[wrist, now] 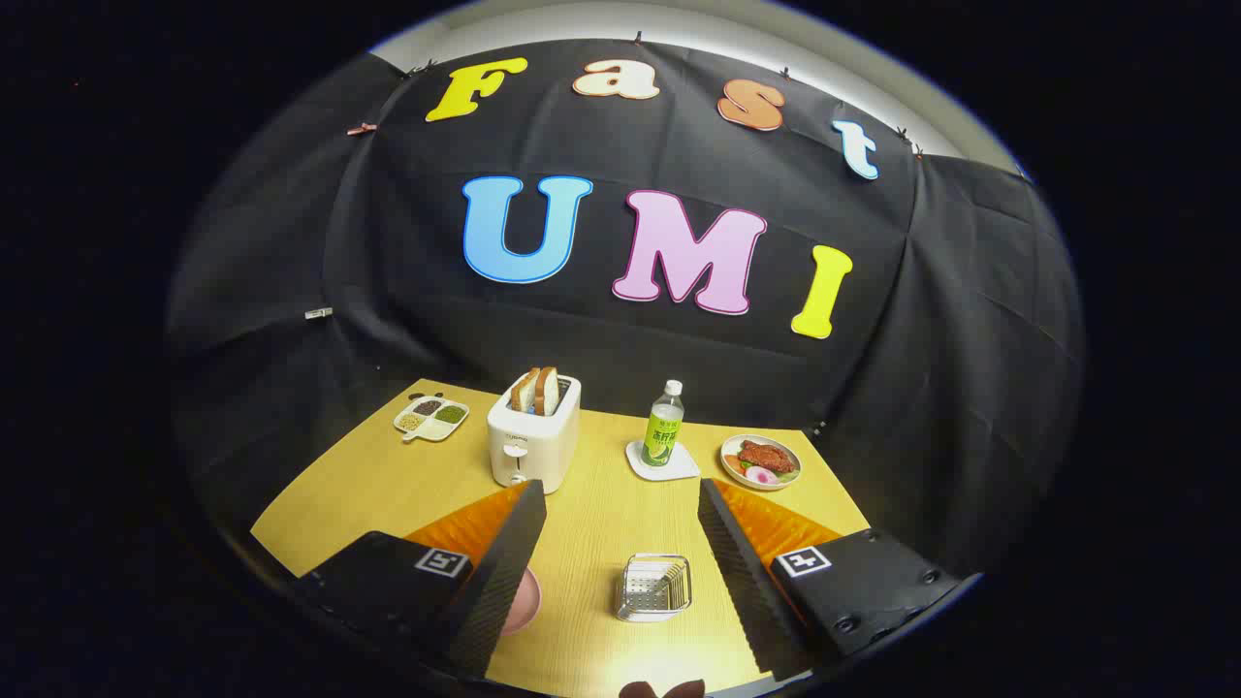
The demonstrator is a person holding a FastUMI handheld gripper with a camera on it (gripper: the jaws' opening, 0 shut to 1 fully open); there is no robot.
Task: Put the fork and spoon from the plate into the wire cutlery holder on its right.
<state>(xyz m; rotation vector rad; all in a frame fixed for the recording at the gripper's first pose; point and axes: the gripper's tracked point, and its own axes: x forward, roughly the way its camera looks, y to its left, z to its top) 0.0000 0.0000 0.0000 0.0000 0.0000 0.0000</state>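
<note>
Wire cutlery holder (654,586) sits between the wide-apart gripper (620,572) fingers.

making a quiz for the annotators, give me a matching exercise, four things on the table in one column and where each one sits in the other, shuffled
Things:
1. toaster
2. bottle
3. wire cutlery holder
4. divided dish

Places:
A. between the open gripper's fingers
B. on a white coaster, left of the food plate
C. at the table's far left, left of the toaster
D. beyond the left finger, bread slices in its slots

Pairs: 1-D, 2-B, 3-A, 4-C
</note>
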